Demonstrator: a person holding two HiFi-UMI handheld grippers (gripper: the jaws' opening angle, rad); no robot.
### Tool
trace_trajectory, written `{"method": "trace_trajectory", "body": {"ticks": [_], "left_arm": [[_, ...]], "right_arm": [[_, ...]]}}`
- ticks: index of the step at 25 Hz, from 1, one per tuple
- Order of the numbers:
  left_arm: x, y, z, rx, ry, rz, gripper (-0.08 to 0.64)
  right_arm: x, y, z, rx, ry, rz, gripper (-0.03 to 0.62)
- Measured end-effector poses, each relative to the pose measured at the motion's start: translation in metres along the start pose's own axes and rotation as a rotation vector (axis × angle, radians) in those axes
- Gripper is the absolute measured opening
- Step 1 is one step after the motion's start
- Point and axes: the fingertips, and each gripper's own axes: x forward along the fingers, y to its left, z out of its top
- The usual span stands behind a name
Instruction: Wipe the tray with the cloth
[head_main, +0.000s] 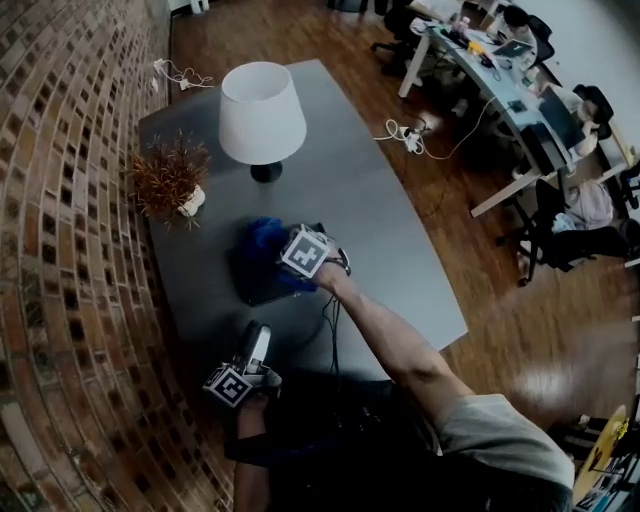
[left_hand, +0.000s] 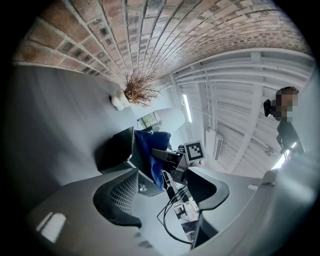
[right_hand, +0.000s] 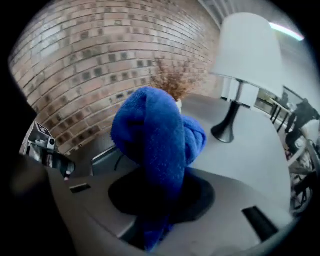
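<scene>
Right gripper (right_hand: 161, 202): jaws nearly closed, clamped on the bunched blue cloth (right_hand: 156, 137), which it holds down over the dark tray (head_main: 258, 290) at mid-table (head_main: 385, 225), near the brick wall on the left. Left gripper (left_hand: 162, 192): jaws partly apart, gripping nothing, just near of the tray.

There were two grippers, the left gripper (left_hand: 162, 191) and the right gripper (right_hand: 159, 200). There was one tray (head_main: 260, 291), one cloth (head_main: 262, 240), one lamp (head_main: 262, 112), one dried plant (head_main: 170, 178) and one bench (head_main: 400, 220).
</scene>
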Motion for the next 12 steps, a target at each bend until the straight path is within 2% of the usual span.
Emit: {"method": "trace_trajectory", "body": {"ticks": [4,5,7,9,12], "left_arm": [[-0.022,-0.003,0.009,0.02,-0.03,0.024,0.289],[-0.028,-0.001,0.012,0.02,-0.044,0.034,0.288],[-0.036,0.004,0.017,0.018,-0.07,0.047,0.288],[-0.037,0.006,0.018,0.02,-0.079,0.051,0.288],[-0.032,-0.002,0.016,0.026,-0.077,0.038,0.289]], "right_arm": [[-0.04,-0.062,-0.045,0.091,0.103,-0.166,0.101],[-0.046,-0.066,-0.047,0.082,0.119,-0.199,0.1],[-0.044,-0.049,-0.034,-0.017,0.134,-0.221,0.1],[-0.029,-0.003,-0.006,-0.131,0.083,-0.13,0.1],[-0.011,0.082,0.002,-0.171,0.017,0.09,0.1]]}}
